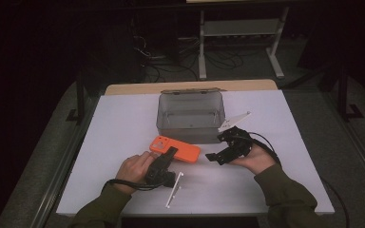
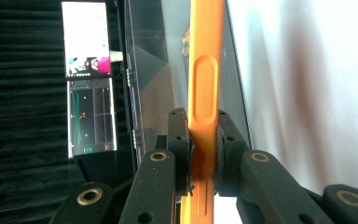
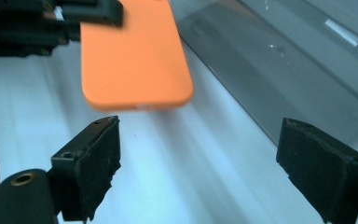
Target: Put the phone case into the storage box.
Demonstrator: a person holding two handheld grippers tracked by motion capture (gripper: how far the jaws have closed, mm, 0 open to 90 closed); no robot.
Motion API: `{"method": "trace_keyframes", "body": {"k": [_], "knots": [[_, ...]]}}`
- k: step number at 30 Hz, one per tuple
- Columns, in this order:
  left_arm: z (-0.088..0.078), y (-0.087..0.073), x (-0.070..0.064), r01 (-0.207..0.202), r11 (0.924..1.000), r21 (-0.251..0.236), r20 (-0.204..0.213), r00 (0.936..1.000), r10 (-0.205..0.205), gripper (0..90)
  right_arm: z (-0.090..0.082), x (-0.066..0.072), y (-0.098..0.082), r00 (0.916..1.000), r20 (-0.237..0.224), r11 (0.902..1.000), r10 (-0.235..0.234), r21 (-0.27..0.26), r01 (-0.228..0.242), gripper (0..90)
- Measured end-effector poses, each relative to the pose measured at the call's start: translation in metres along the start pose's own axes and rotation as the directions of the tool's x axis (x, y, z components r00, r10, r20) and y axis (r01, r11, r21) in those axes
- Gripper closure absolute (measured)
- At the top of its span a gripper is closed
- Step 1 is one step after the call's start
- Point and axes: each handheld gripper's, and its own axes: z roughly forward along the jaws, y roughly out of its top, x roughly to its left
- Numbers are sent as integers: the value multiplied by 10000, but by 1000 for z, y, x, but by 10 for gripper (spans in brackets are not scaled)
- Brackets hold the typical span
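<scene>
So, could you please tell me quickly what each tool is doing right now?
Left tool: closed on the orange phone case, gripping its edge.
Right tool: open, holding nothing.

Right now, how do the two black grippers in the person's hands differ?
The left gripper is clamped shut on the orange phone case, pads pressing both its edges; the right gripper stands wide open with nothing between its jaws. The left touches the case; the right sits just short of its free end. Both are black and two-jawed.
</scene>
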Motion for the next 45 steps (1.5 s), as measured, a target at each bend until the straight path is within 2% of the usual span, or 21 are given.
{"method": "trace_keyframes", "body": {"k": [7, 13, 18, 24, 36, 42, 45], "knots": [[0, -1, 0, 99, 10000, -3, 41, 9999, -99, 796, 0, 2, -24, 9979, 648, 10000, -21, -64, 25, 90], [-1, -1, 0, 153, 9999, 25, 45, 9999, -153, 796, -3, 4, -43, 9950, 960, 9995, 267, -216, -248, 15], [-1, -1, 0, 159, 9999, 7, 43, 9999, -159, 796, -3, 8, -57, 9871, 1571, 9990, 298, -380, -241, 3], [-2, -1, 0, 177, 9998, -51, -15, 9998, -177, 796, -5, 12, -71, 9799, 1928, 9974, 516, -589, -409, 3], [-2, -1, 1, 252, 9996, -87, -47, 9997, -252, 796, -10, 13, -100, 9692, 2175, 9912, 1152, -897, -976, 3], [-2, -1, 2, 369, 9993, -106, -22, 9993, -370, 795, -7, 15, -101, 9672, 2261, 9899, 1154, -1072, -931, 3], [-2, -2, 3, 487, 9988, -113, -18, 9988, -487, 795, -6, 15, -101, 9688, 2245, 9914, 1053, -995, -847, 3]]}}
